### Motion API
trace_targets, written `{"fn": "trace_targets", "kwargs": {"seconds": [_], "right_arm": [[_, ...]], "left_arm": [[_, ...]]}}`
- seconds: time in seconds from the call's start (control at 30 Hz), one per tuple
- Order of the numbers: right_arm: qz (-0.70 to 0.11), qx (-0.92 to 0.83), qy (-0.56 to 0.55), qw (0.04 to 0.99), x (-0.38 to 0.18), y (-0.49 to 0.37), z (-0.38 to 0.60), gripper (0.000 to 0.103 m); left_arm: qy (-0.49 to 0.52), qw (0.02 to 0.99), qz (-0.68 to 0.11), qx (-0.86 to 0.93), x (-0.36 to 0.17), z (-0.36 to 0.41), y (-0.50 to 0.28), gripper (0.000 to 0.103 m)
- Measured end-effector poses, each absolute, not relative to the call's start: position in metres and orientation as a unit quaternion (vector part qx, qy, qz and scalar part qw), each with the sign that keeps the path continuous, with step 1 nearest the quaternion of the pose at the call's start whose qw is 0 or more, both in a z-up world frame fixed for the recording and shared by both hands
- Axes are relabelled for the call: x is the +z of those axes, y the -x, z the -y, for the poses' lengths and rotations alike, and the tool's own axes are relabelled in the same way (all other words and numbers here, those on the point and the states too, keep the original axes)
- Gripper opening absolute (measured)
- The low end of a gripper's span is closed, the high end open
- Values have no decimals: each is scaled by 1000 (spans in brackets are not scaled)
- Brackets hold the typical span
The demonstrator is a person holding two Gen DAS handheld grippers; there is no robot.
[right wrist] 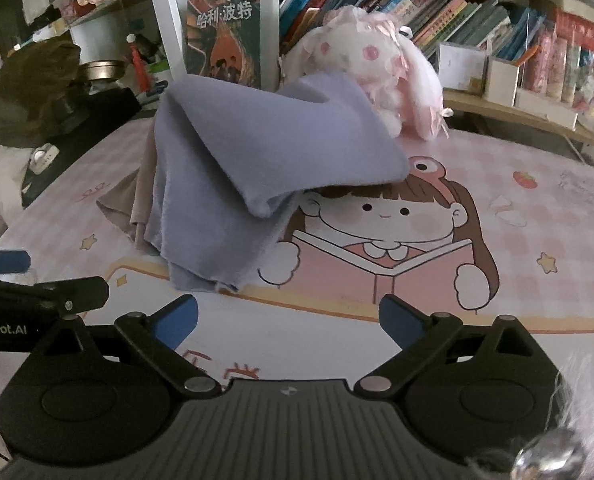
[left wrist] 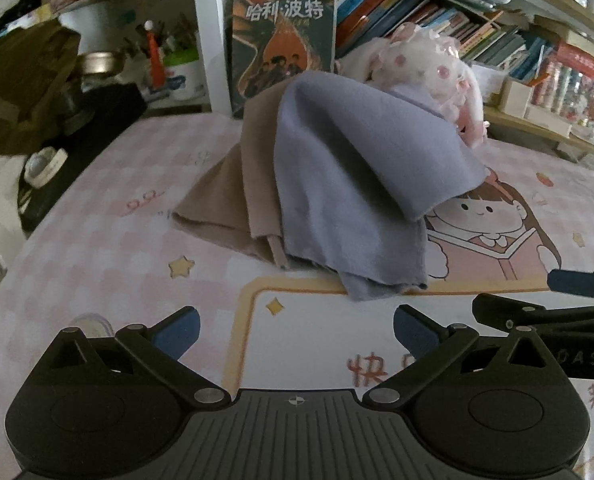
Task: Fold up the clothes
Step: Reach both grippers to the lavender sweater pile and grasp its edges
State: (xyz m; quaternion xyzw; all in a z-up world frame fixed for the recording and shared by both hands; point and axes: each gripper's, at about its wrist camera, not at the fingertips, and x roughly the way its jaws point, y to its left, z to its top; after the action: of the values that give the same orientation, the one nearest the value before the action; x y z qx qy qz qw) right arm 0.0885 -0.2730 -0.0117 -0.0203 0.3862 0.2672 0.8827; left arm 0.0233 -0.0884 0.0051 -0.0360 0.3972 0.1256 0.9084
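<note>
A lavender-blue cloth [left wrist: 337,184] lies heaped on the pink cartoon table mat [left wrist: 109,232], draped partly over a beige cloth [left wrist: 233,196]. Its far end leans up against a white-and-pink plush toy [left wrist: 429,64]. My left gripper [left wrist: 295,330] is open, a short way in front of the blue cloth's near corner, holding nothing. In the right wrist view the blue cloth [right wrist: 237,168] and the beige cloth [right wrist: 131,204] lie ahead and to the left. My right gripper [right wrist: 288,322] is open and empty, just short of the cloth's near edge. Each gripper shows at the other view's edge.
A standing book [left wrist: 283,36] and a white shelf post [left wrist: 211,32] rise behind the cloths. Bookshelves [right wrist: 437,12] fill the back right. A dark brown bag [left wrist: 25,80], a metal bowl [left wrist: 97,62] and a tape roll [left wrist: 43,166] sit at the left edge.
</note>
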Motion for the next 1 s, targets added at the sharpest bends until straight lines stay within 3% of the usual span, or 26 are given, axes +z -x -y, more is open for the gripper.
{"fn": "trace_targets", "kwargs": {"seconds": [0.3, 0.87, 1.0], "right_arm": [[-419, 285, -58, 860, -18, -122, 309, 98], [-440, 305, -186, 824, -21, -198, 338, 97], [-443, 300, -210, 819, -23, -200, 342, 97]], "left_arm": [[32, 901, -405, 149, 3, 123, -34, 103], [-81, 924, -356, 109, -1, 161, -122, 103], [-158, 908, -371, 110, -18, 182, -147, 103]]}}
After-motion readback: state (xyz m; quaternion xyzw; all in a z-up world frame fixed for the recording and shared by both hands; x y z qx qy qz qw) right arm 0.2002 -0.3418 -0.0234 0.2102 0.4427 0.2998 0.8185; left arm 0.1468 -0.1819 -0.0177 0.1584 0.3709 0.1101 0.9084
